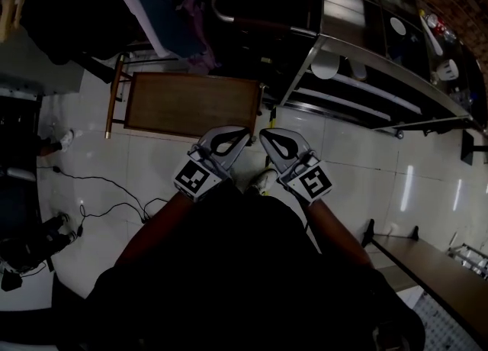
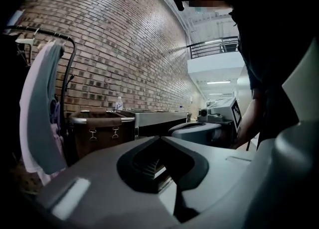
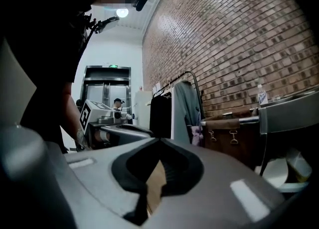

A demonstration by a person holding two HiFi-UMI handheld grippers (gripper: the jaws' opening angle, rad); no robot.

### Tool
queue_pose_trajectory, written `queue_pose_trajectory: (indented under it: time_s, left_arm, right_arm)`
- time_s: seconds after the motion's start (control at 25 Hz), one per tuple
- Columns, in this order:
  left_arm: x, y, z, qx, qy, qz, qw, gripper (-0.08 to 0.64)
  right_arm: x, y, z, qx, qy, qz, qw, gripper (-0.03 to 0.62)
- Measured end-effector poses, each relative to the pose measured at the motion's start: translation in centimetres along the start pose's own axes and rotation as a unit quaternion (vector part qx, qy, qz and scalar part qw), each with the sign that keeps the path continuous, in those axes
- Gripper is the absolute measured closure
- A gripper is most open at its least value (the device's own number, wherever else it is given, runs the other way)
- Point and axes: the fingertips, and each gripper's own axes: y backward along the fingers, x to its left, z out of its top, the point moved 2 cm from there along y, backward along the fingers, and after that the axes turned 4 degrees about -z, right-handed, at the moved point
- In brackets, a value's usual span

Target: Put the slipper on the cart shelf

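No slipper shows plainly in any view. A small pale and red thing [image 1: 59, 140] lies on the floor at far left, too small to name. The metal cart [image 1: 358, 86] with its open shelves stands ahead to the right; a pale round thing [image 1: 326, 66] rests on one shelf. My left gripper [image 1: 244, 134] and right gripper [image 1: 263, 134] are held close to my body over the tiled floor, tips almost touching each other. Both are shut with nothing between the jaws, as the left gripper [image 2: 159, 137] and right gripper [image 3: 159, 139] show in their own views.
A brown fabric hamper [image 1: 191, 101] on a metal frame stands straight ahead. A clothes rack [image 1: 152, 6] with hanging garments is behind it to the left. Cables [image 1: 107, 201] trail over the floor at left. A wooden bench [image 1: 435, 265] lies at lower right. A brick wall [image 2: 124, 49] runs behind the cart.
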Motion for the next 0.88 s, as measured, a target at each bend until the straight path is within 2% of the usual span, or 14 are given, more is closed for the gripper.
queue_pose_trajectory:
  time_s: [0.2, 0.36, 0.56, 0.88]
  left_arm:
    - [1.0, 2.2, -0.1, 0.009, -0.006, -0.007, 0.9999, 0.558]
    - [3.6, 4.5, -0.5, -0.004, -0.008, -0.018, 0.9998, 0.558]
    - [6.7, 8.2, -0.8, -0.001, -0.009, -0.046, 0.9989, 0.558]
    - [12.3, 13.5, -1.6, -0.002, -0.002, -0.089, 0.9961, 0.558]
  right_arm:
    - [1.4, -2.1, -0.1, 0.002, 0.005, 0.007, 1.000, 0.591]
    - [2.8, -5.2, -0.1, 0.012, 0.017, 0.004, 1.000, 0.591]
    - [4.9, -9.8, -0.4, 0.012, -0.012, -0.032, 0.999, 0.591]
    - [8.2, -16.9, -0.1, 0.014, -0.019, -0.077, 0.997, 0.591]
